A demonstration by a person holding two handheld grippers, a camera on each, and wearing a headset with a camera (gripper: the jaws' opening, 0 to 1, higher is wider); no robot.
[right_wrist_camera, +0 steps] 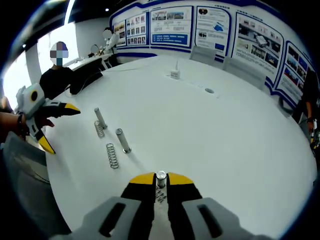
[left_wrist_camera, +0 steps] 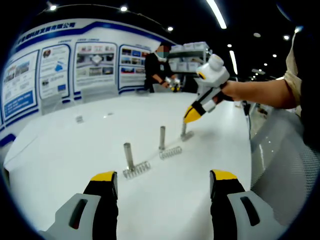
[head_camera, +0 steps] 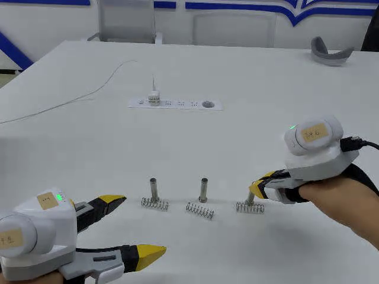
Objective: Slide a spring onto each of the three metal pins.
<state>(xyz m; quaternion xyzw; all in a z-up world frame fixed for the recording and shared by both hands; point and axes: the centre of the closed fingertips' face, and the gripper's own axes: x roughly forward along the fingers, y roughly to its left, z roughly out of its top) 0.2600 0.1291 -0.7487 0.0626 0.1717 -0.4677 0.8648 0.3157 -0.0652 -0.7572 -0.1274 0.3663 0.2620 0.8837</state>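
Writing is scant: the paper tags [head_camera: 314,133] on both grippers carry handwriting I cannot read, and the wall posters [left_wrist_camera: 60,65] in the gripper views are too small to make out.

My left gripper [head_camera: 135,228] hovers low over the desk [head_camera: 89,148], jaws wide with nothing between them. My right gripper [head_camera: 256,188] is down at the right pin [right_wrist_camera: 161,175]. The right gripper view gives me the pin's head between the yellow tips, jaws narrow and apparently clamped on it; in the head view the jaws stand in front of it.

The left pin [head_camera: 154,189] and middle pin [head_camera: 204,189] stand upright and bare. The left spring [head_camera: 154,204], middle spring [head_camera: 199,210] and right spring [head_camera: 250,207] lie flat on the desk, each just in front of its pin. A power strip [head_camera: 174,104] lies farther back.
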